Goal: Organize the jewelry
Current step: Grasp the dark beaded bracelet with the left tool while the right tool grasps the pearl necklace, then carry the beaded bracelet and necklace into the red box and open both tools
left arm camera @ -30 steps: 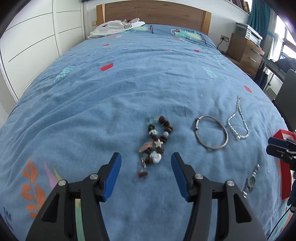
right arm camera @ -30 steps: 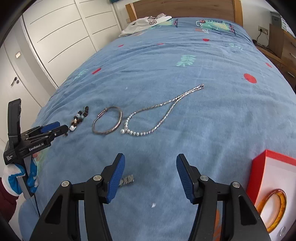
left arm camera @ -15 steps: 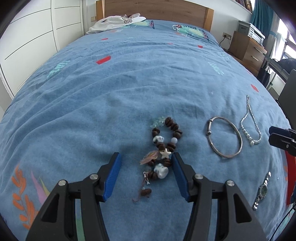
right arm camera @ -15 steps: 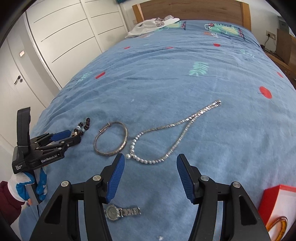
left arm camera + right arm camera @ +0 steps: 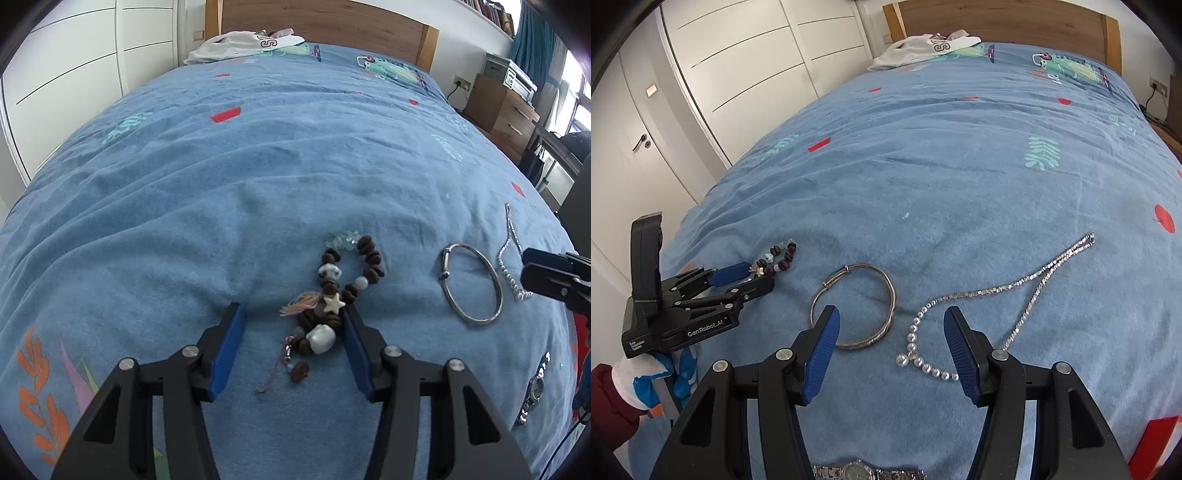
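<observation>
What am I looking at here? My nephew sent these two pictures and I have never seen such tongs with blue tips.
Each is a hand-held gripper with a camera looking along its two fingers; a person carries one in each hand. One picture is from the left hand-held gripper, the other from the right hand-held gripper. On the blue bedspread lie a beaded bracelet, a metal bangle, a pearl necklace and a wristwatch. The left jaws have just been closing around the beaded bracelet but do not grip it yet. The right jaws are open over the bangle and necklace. Nothing is held.
</observation>
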Motion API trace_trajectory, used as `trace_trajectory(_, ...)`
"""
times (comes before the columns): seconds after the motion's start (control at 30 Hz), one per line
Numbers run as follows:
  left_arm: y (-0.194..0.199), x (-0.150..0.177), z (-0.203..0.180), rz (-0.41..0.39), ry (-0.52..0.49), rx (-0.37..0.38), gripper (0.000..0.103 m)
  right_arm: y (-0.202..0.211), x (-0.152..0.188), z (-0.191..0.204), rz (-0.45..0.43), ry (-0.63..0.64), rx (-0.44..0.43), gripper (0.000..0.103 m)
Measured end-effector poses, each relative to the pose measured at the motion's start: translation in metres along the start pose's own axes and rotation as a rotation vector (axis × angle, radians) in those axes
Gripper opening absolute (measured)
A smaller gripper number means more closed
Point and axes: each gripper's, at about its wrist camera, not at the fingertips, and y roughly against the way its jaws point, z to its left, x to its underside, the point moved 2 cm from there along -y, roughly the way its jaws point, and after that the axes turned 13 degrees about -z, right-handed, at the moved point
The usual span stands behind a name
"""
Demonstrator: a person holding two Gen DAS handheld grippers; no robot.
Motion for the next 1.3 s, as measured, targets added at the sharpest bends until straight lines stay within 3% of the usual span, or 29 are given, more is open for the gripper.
trace_trajectory(0.17, 0.001, 0.001, 0.002, -0.007, 0.002, 0.005, 0.05, -0.01, 0.001, -0.006, 0.013, -0.017, 0.004, 0.058)
trace_trajectory(0.6, 0.0, 0.002, 0.001, -0.016, 0.006, 0.0, 0.05, -0.006, 0.036, 0.0, 0.097, -0.007, -0.114, 0.059)
trace_trajectory(0.7, 0.0, 0.002, 0.001, -0.016, 0.003, -0.005, 0.05, -0.003, 0.045, 0.008, 0.128, 0.049, -0.1, 0.041)
trace_trajectory(0.73, 0.0, 0.002, 0.001, -0.015, 0.003, -0.006, 0.049, -0.003, 0.045, 0.009, 0.133, 0.052, -0.102, 0.022)
trace_trajectory(0.77, 0.0, 0.001, 0.001, -0.015, 0.003, -0.01, 0.046, -0.004, 0.047, 0.009, 0.15, 0.042, -0.112, 0.015)
trace_trajectory(0.9, 0.002, 0.001, 0.007, -0.007, 0.014, -0.022, 0.023, -0.002, 0.05, 0.02, 0.153, 0.077, -0.105, 0.014)
trace_trajectory(1.03, 0.01, 0.001, 0.018, 0.002, 0.046, -0.023, 0.018, 0.002, 0.054, 0.038, 0.14, 0.073, -0.156, 0.014)
trace_trajectory(1.3, 0.049, 0.006, 0.037, -0.002, 0.053, -0.054, 0.017, 0.027, 0.051, 0.09, 0.058, 0.008, -0.31, 0.014)
